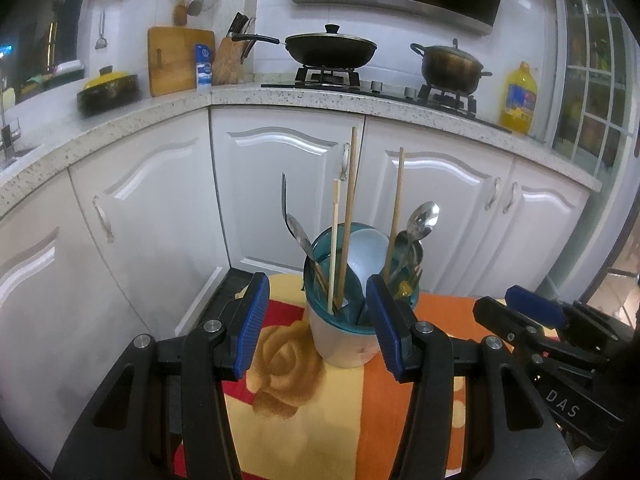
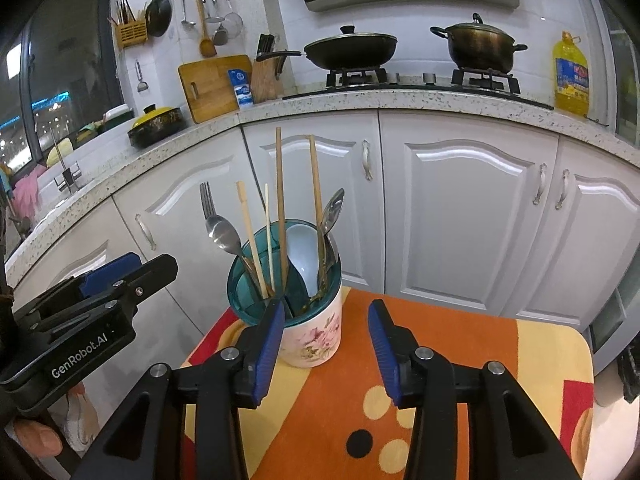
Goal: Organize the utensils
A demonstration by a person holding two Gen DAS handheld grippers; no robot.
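Observation:
A white floral utensil holder with a teal divided rim stands on a small table; it also shows in the right wrist view. It holds wooden chopsticks, metal spoons, a fork and a white ceramic spoon. My left gripper is open and empty, just in front of the holder. My right gripper is open and empty, with the holder just beyond its left finger. Each gripper shows in the other's view, the right one and the left one.
The table has an orange, yellow and red patterned cloth. White cabinets stand close behind it. On the counter above are a wok, a pot, an oil bottle, a cutting board and a knife block.

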